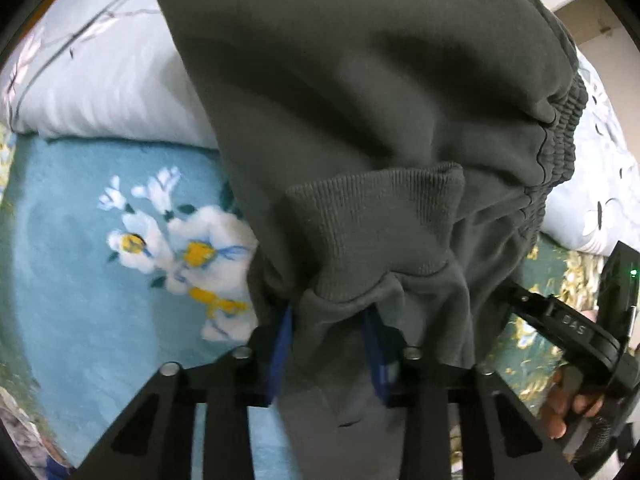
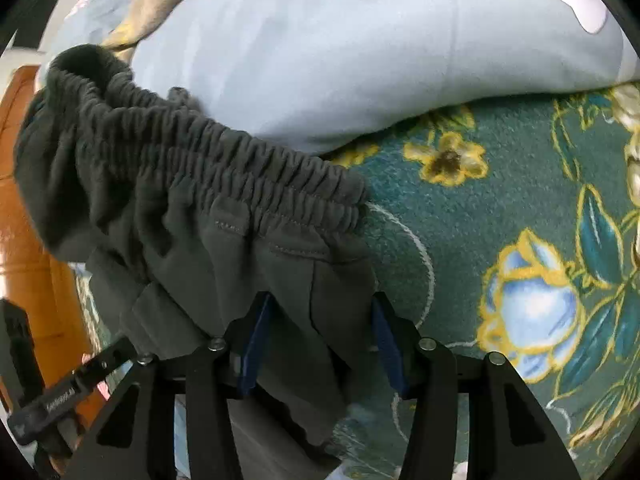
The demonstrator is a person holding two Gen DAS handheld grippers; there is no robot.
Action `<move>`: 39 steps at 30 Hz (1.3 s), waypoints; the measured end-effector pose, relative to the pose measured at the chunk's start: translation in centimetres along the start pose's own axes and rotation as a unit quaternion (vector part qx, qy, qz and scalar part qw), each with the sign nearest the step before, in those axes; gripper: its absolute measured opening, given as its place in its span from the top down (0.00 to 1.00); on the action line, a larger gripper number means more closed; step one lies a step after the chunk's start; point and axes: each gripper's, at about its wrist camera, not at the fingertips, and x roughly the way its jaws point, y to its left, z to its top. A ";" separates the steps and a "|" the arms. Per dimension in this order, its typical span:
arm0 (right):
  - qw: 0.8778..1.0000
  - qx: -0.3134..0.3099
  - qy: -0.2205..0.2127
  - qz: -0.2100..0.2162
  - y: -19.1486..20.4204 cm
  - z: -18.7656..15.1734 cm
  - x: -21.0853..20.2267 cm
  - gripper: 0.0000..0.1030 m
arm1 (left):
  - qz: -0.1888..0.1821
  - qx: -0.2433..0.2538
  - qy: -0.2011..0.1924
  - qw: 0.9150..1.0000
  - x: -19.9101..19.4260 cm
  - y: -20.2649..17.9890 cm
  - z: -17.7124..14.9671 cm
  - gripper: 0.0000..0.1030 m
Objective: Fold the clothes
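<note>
A pair of dark grey sweatpants (image 1: 360,92) hangs lifted above the bed, held by both grippers. My left gripper (image 1: 330,316) is shut on the pants by a ribbed leg cuff (image 1: 376,232), with cloth bunched between its blue pads (image 1: 282,344). My right gripper (image 2: 320,312) is shut on the pants (image 2: 192,208) just below the gathered elastic waistband (image 2: 256,168). The waistband also shows at the right of the left wrist view (image 1: 560,132). The right gripper's body and the hand on it show at the lower right of the left wrist view (image 1: 580,340).
A teal floral blanket (image 1: 100,240) covers the bed (image 2: 500,220). A pale blue-white pillow or quilt (image 1: 100,92) lies at the far side (image 2: 340,40). An orange-brown wooden panel (image 2: 24,220) stands at the left in the right wrist view.
</note>
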 end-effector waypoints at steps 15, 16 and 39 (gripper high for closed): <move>0.997 0.011 -0.077 0.015 4.8 -0.9 -9.8 0.93 | -0.073 -0.087 -0.084 0.990 -8.8 3.0 -1.3 0.96; 0.996 0.010 -0.088 0.017 5.1 -1.2 -11.1 0.93 | -0.077 -0.090 -0.098 0.988 -10.1 3.4 -1.4 0.96; 0.982 0.139 -0.102 -0.073 -9.5 -20.4 -20.9 0.94 | 0.006 -0.229 -0.164 0.959 -18.8 26.6 -12.9 0.96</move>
